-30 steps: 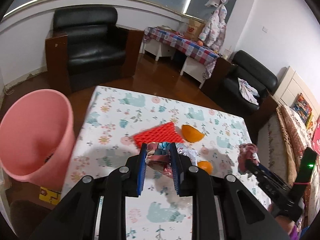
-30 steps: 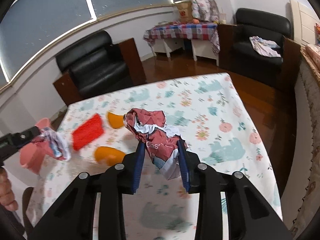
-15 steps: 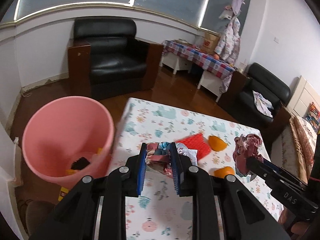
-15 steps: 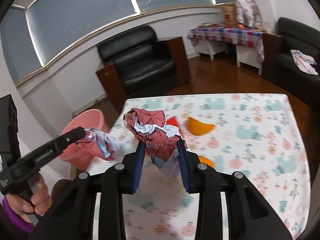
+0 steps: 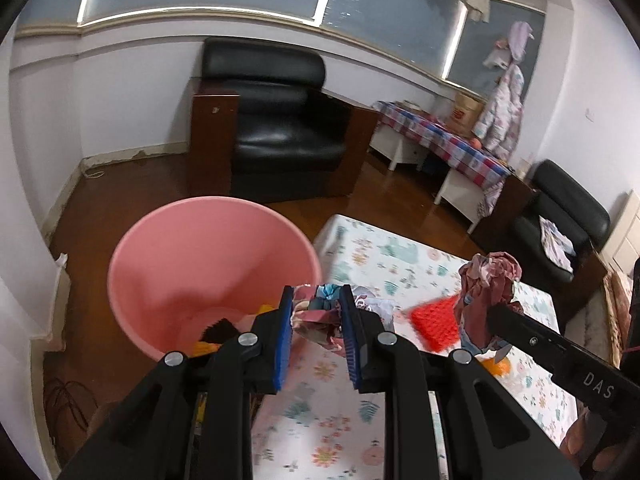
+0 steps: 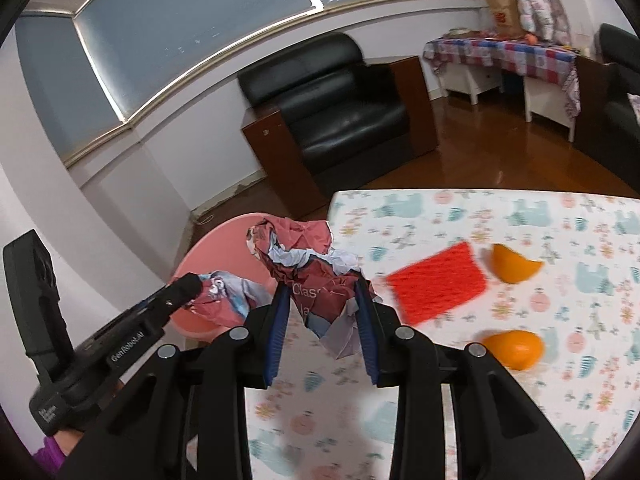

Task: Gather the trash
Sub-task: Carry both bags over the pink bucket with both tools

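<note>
There are two grippers, left (image 5: 317, 322) and right (image 6: 320, 316). Each one holds one crumpled paper wad, so two wads (image 5: 316, 316) (image 6: 310, 264). One pink bin (image 5: 208, 272), one red pad (image 6: 438, 282), two orange peels (image 6: 514, 268) (image 6: 514, 348), one table (image 6: 560, 220).

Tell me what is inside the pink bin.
Inside the pink bin, a dark piece and orange scraps lie at the bottom. The left tool covers the rest.
</note>
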{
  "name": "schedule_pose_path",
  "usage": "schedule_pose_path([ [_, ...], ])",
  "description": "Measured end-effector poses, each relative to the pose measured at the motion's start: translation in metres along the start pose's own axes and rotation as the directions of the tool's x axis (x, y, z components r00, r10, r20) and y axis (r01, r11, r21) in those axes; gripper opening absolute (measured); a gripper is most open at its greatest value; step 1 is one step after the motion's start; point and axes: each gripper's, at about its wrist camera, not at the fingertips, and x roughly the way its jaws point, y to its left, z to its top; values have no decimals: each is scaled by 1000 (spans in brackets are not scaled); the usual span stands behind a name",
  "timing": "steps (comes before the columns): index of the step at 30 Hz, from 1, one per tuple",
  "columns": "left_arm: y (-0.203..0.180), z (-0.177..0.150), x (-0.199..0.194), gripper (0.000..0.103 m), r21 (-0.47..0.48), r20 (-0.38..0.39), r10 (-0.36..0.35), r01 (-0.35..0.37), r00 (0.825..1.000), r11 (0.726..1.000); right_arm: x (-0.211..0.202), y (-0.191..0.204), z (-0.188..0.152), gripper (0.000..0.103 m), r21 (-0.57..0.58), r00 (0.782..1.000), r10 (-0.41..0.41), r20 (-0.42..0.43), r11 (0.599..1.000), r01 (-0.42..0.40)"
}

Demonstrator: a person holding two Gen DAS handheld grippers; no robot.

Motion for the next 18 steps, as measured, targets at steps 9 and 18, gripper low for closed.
schedule_pose_path([
  [9,40,6,-7,22,-30,54,92,-90,994,995,38,47,6,33,-33,996,67,-66,997,-69],
  [18,78,7,4,22,-67,40,152,-149,988,987,73,73,7,33,-29,985,100,-141,994,-105],
])
